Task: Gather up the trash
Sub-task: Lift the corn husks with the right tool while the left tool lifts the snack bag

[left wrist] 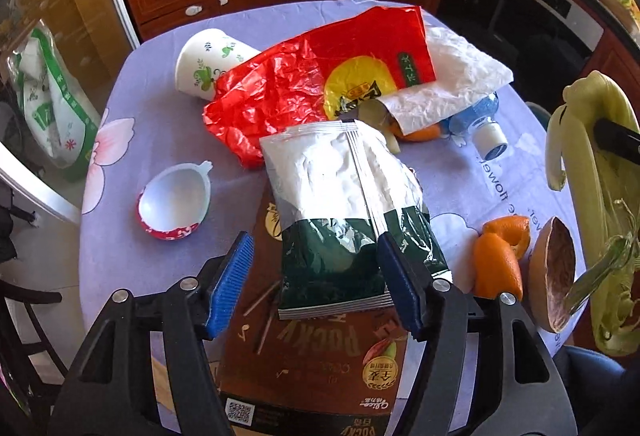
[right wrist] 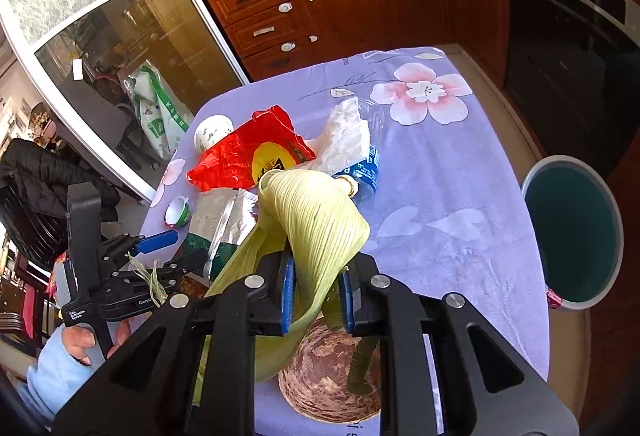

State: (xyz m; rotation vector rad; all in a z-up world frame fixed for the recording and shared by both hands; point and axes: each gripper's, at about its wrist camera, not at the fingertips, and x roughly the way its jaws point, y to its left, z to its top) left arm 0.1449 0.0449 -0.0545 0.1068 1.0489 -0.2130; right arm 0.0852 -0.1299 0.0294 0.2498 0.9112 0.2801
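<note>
My left gripper [left wrist: 316,268] is open, its blue pads on either side of the dark end of a silver-and-green foil snack bag [left wrist: 344,203], which lies on a brown Pocky box [left wrist: 316,364]. My right gripper [right wrist: 318,290] is shut on a pale green corn husk [right wrist: 316,220] and holds it above the table; the husk also shows in the left wrist view [left wrist: 592,171]. A red plastic bag [left wrist: 312,75], a paper cup [left wrist: 208,59], a white crumpled paper [left wrist: 452,75], a blue bottle [left wrist: 480,123] and orange peel [left wrist: 500,256] lie on the table.
A round trash bin [right wrist: 572,232] with a teal liner stands on the floor right of the table. A small white-and-red cup [left wrist: 176,203] lies at the left. A brown half shell [right wrist: 328,368] lies under the husk. The purple flowered tablecloth [right wrist: 460,175] has open cloth at the right.
</note>
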